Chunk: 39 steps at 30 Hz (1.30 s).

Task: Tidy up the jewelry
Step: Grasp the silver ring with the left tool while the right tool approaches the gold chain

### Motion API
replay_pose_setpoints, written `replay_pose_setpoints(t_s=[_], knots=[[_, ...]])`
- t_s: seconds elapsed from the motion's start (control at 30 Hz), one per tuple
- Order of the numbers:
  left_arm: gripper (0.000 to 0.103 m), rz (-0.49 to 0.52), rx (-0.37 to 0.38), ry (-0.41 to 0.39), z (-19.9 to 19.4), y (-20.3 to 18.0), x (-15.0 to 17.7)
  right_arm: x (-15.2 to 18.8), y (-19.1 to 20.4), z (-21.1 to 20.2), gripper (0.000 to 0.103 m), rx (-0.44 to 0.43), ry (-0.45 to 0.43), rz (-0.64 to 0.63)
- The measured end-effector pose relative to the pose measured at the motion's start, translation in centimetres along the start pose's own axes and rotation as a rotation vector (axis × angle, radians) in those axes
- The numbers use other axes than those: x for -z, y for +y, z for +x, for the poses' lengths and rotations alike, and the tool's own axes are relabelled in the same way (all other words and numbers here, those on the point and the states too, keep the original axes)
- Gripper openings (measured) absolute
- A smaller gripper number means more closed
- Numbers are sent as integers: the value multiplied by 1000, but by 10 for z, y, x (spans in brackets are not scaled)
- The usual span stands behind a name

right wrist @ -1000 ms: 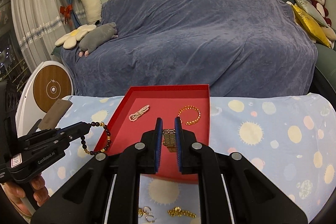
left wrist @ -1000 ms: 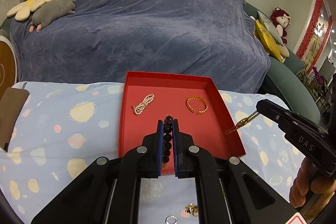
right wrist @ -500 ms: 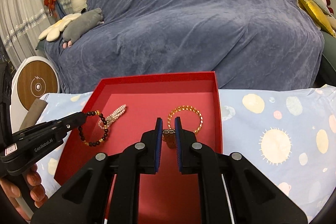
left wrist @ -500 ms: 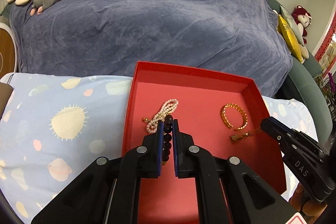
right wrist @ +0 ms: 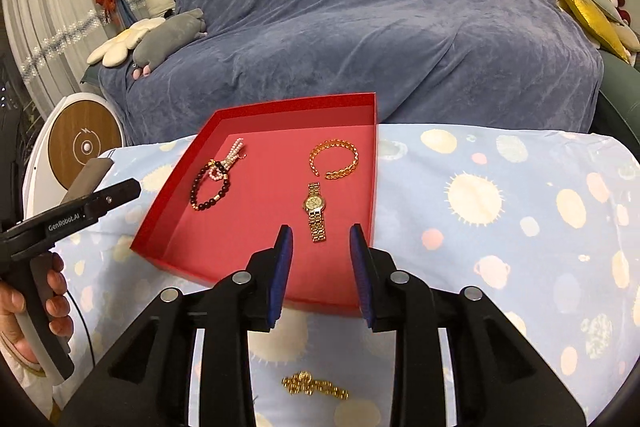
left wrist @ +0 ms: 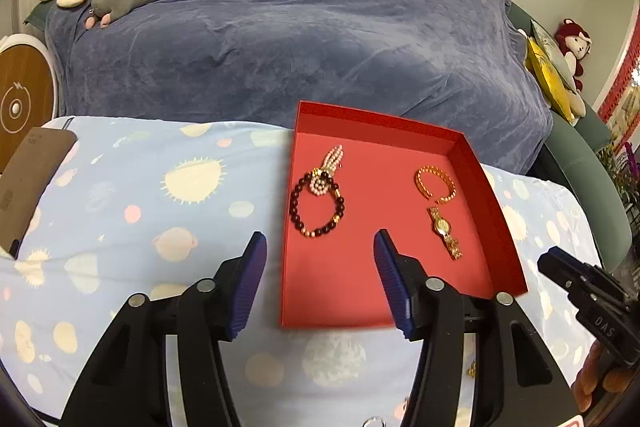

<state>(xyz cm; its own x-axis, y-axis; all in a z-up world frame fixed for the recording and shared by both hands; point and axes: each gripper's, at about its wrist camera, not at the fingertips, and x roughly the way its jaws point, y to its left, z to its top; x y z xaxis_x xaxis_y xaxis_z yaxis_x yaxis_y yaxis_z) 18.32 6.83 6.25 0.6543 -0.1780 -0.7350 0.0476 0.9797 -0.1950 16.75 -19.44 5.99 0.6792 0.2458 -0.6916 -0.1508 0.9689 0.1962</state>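
Note:
A red tray (left wrist: 360, 275) (right wrist: 260, 215) lies on the spotted cloth. Along its left side are a dark bead bracelet (left wrist: 295, 205) (right wrist: 195, 189) and a pearl piece (left wrist: 333, 159) that it overlaps. A gold bangle (left wrist: 419, 181) (right wrist: 336, 145) and a gold watch (left wrist: 441, 225) (right wrist: 315, 203) rest flat at the right. My left gripper (left wrist: 320, 239) hovers over the tray's near left edge, jaws opening with nothing between them. My right gripper (right wrist: 321, 231) is over the near right part, jaws opening. The watch strap's end shows between its fingertips, but the pads do not touch it.
A gold chain (right wrist: 316, 387) lies on the cloth under my right gripper, and a small ring (left wrist: 374, 421) sits near the front edge. A blue-covered sofa (left wrist: 320, 27) rises behind the table. A brown flat object (left wrist: 28, 183) lies at the table's left end.
Both grippers went from shut to open and drew back toward the tray's near edge. The bead bracelet and the watch, held before, now lie on the tray floor.

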Motion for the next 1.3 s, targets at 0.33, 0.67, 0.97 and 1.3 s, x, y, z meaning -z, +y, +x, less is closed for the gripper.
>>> replay_pose_setpoints(t_s=[0.33,0.67,0.97,1.3], knots=[[59,65,-22,28,-46,-20,82,66,-11,-60,36,5,13,80],[60,121,-6,108,-24,-36,138,102,-5,-58,36,3,62,55],[55,178,-20,142,3,-53,148,117,-2,-38,36,-3,126,22],[24,214,-21,117,7,-61,147,117,-1,-31,36,-6,144,10]])
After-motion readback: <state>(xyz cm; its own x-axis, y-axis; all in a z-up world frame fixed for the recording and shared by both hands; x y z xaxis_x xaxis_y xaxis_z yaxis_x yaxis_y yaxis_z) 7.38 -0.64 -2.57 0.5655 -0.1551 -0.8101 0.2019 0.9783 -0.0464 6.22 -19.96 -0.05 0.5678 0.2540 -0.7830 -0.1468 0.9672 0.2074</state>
